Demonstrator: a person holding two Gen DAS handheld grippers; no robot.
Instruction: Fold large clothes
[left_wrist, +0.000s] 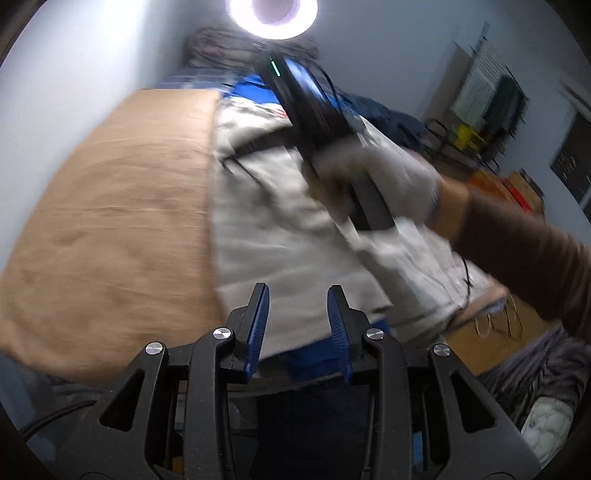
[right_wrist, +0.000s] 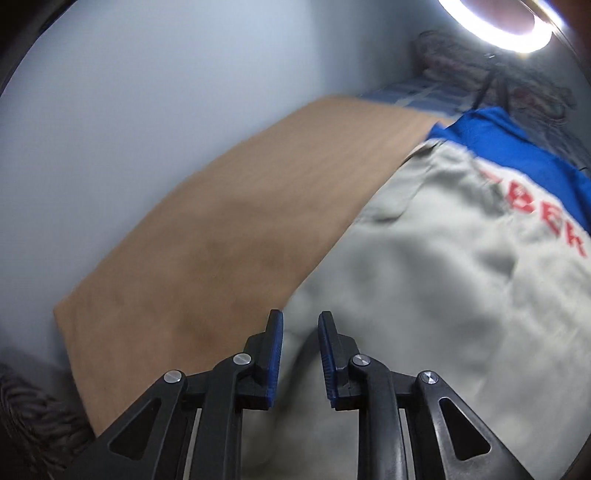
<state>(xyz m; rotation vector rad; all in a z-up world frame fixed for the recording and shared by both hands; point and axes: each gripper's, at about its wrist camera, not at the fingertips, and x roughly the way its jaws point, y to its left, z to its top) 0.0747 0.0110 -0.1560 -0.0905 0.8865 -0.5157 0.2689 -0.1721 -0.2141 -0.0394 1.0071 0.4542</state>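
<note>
A large grey garment (right_wrist: 424, 295) with a blue upper panel and red lettering lay spread over a tan-brown surface (left_wrist: 110, 206), covering its right part and leaving the left part bare beside a pale wall. The left gripper (left_wrist: 297, 295) hovered at the near edge of the garment, its blue-padded jaws partly apart with nothing between them. Farther in, seen from the left wrist view, the person's gloved right hand (left_wrist: 388, 181) held the handle of the right gripper (right_wrist: 300, 319) over the middle of the garment, a brown sleeve (left_wrist: 524, 258) reaching in from the right; that hand was blurred. In its own view the right gripper pointed down at the grey cloth near the garment's left edge, jaws at a narrow gap and gripping nothing. A ring light (left_wrist: 271, 14) glared at the far end.
</note>
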